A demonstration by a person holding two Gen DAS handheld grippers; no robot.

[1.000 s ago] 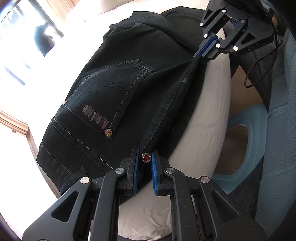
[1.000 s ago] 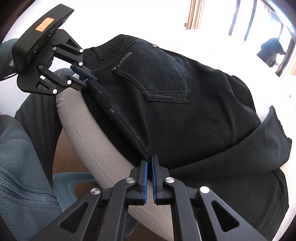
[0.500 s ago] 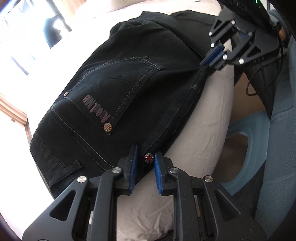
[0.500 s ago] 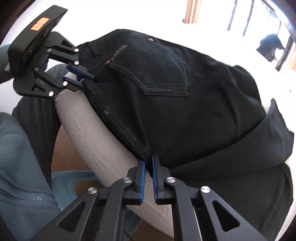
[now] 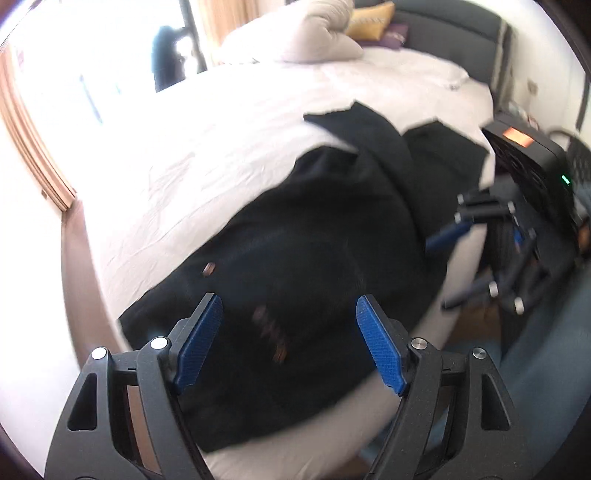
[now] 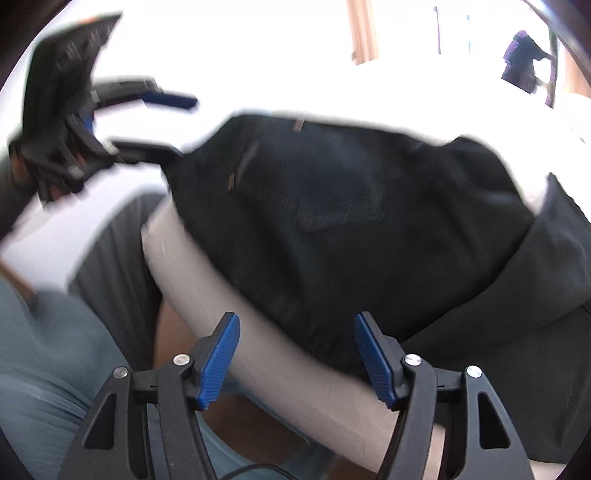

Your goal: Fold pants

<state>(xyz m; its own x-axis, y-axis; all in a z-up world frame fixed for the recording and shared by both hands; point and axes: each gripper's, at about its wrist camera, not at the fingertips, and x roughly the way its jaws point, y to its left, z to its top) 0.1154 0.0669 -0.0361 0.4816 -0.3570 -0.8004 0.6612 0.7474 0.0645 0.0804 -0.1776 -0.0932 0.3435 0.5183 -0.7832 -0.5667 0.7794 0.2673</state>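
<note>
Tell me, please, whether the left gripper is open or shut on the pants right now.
Open. The left gripper has its blue pads spread wide with nothing clamped between them; the black pants lie loose on the bed beyond it.

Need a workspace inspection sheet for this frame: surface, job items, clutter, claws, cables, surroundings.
Surface: bed with white sheet, wrinkled; its edge shows below the pants.
Job's things: black pants lying folded near the bed edge, back pocket up, leg ends overlapped at the far end; not held by either claw.
Clutter: white pillow and yellow cushion at the head of the bed.
Claws: left claw open, above the waist end; right claw open, at the bed edge. Both views motion-blurred.
Cables: a thin black cable below the right claw.
Surroundings: bright window with curtains, dark headboard, operator's grey clothing.
</note>
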